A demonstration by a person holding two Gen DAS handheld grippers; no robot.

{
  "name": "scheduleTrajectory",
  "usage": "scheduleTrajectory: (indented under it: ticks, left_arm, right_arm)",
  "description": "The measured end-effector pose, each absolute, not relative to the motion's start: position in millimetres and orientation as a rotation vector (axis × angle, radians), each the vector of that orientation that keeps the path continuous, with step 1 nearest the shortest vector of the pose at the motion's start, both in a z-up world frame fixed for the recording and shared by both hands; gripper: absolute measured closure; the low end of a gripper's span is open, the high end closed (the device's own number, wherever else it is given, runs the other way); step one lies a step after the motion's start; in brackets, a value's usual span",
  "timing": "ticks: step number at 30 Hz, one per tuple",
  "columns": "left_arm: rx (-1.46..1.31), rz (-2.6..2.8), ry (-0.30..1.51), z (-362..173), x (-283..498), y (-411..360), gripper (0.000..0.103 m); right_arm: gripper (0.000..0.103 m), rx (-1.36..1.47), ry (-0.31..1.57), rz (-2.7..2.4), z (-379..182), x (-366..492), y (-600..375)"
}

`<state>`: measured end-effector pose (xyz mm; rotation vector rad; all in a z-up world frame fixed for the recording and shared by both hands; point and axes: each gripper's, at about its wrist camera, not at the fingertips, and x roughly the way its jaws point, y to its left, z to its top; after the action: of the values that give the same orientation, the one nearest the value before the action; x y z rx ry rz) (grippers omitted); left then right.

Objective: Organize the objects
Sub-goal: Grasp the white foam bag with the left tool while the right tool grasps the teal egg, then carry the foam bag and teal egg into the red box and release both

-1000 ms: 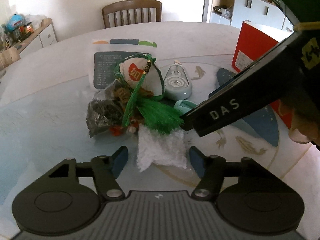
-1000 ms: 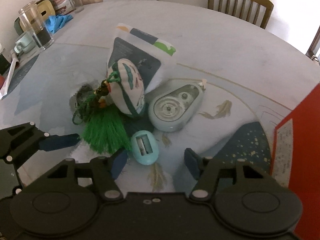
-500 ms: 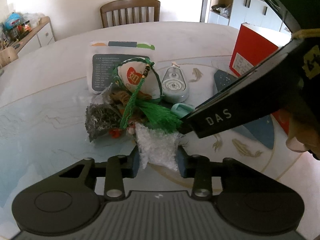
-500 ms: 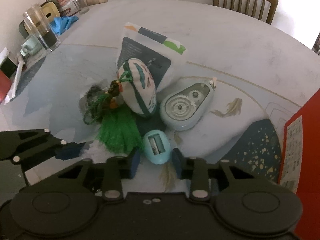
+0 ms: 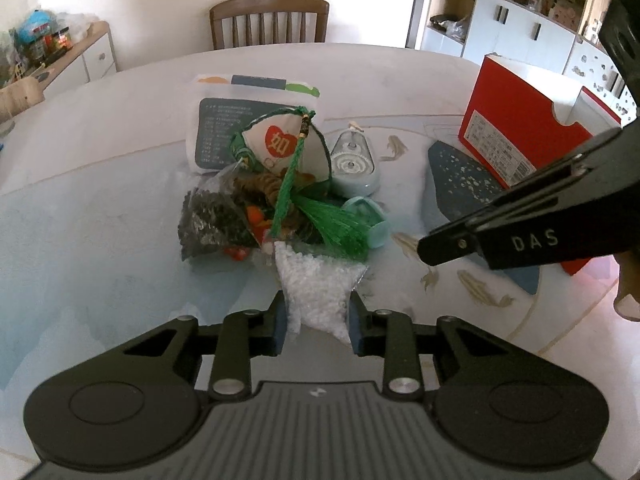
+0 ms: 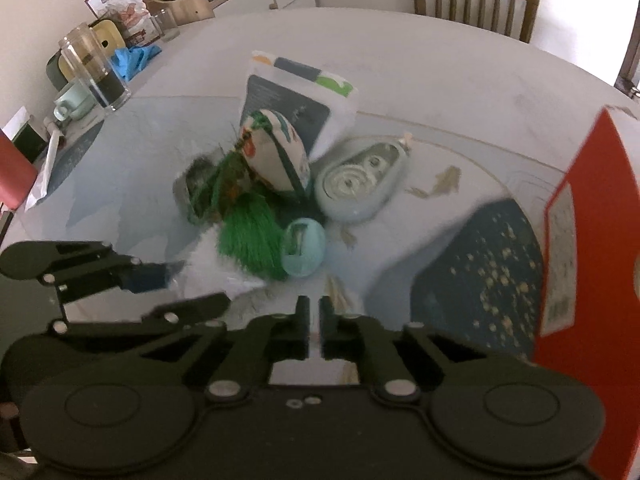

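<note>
A pile of small objects lies mid-table: a white granule bag [image 5: 318, 286], a dark grain bag [image 5: 212, 224], a fabric sachet [image 5: 280, 148] with a green tassel [image 5: 336, 228], a teal egg-shaped sharpener [image 6: 303, 248], a pale blue correction-tape dispenser [image 6: 360, 184] and a white-and-grey pouch [image 5: 236, 120]. My left gripper [image 5: 318, 322] is shut on the near end of the white granule bag. My right gripper [image 6: 314, 328] is shut and empty, just short of the sharpener; it shows in the left wrist view [image 5: 432, 246].
A red box [image 5: 528, 140] stands at the right on the round table [image 5: 100, 140]. A glass jar [image 6: 94, 70], a mug [image 6: 72, 102] and a blue cloth [image 6: 134, 58] sit at the far left. A wooden chair [image 5: 268, 20] stands behind the table.
My left gripper closed on the white granule bag and held it. My right gripper closed completely and drew back from the sharpener, which stays on the table.
</note>
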<state>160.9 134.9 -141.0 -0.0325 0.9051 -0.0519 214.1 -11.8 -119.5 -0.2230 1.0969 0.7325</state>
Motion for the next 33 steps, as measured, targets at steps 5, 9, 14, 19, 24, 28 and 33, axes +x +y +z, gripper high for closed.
scheduleTrajectory:
  ticks: [5,9,14,19,24,28,33]
  left_arm:
    - [-0.030,-0.068,0.912,-140.9,153.2,132.3,0.074]
    - [-0.023,-0.079,0.916,-140.6,145.6,131.5,0.074]
    - [-0.023,-0.084,0.918,-141.0,140.2,133.6,0.074]
    - [-0.026,-0.092,0.919,-141.2,138.2,135.7,0.074]
    - [-0.027,-0.100,0.920,-141.9,138.9,136.4,0.074]
    - [-0.034,-0.102,0.921,-142.3,139.8,137.2,0.074]
    - [-0.033,-0.101,0.921,-142.3,139.7,136.9,0.074]
  right_arm:
    - [0.082,-0.172,1.077,0.693,-114.3,222.7,-20.2]
    - [0.079,-0.143,1.067,0.680,-111.9,234.7,-15.6]
    - [0.076,-0.132,1.083,0.681,-118.9,243.8,-3.4]
    - [0.075,-0.153,1.100,0.698,-125.9,243.2,9.7]
    - [0.074,-0.147,1.093,0.707,-125.6,241.7,14.4]
    - [0.076,-0.128,1.107,0.719,-126.0,242.5,18.5]
    - [0.088,-0.099,1.121,0.733,-124.8,241.3,17.9]
